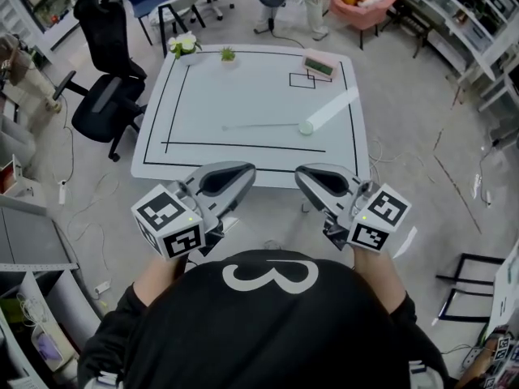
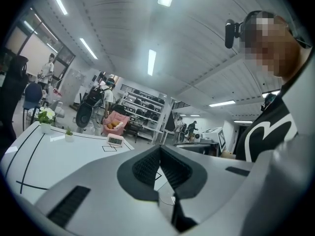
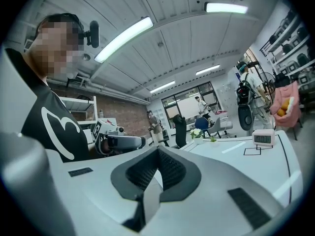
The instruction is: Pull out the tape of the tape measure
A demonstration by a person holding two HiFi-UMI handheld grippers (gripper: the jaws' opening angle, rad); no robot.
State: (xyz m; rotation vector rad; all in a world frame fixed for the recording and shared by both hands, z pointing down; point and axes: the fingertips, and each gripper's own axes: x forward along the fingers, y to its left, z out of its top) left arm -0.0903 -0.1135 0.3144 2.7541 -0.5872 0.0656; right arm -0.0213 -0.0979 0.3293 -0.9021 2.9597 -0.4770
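A small round pale-green tape measure (image 1: pixel 305 127) lies on the white table (image 1: pixel 203 96), right of centre. A thin tape (image 1: pixel 259 125) runs from it to the left. Both grippers hover side by side in front of the table's near edge, well short of the tape measure. My left gripper (image 1: pixel 243 171) is shut and holds nothing; in its own view the jaws (image 2: pixel 160 149) meet at the tip. My right gripper (image 1: pixel 306 173) is shut and empty as well, its jaws (image 3: pixel 157 150) pressed together. The tape measure is hidden in both gripper views.
A white strip (image 1: pixel 332 108) lies beside the tape measure. A pink clock (image 1: pixel 319 65) sits at the far right corner, white flowers (image 1: pixel 184 45) and a small plant (image 1: pixel 228 53) at the far left. Black office chairs (image 1: pixel 105 96) stand left of the table.
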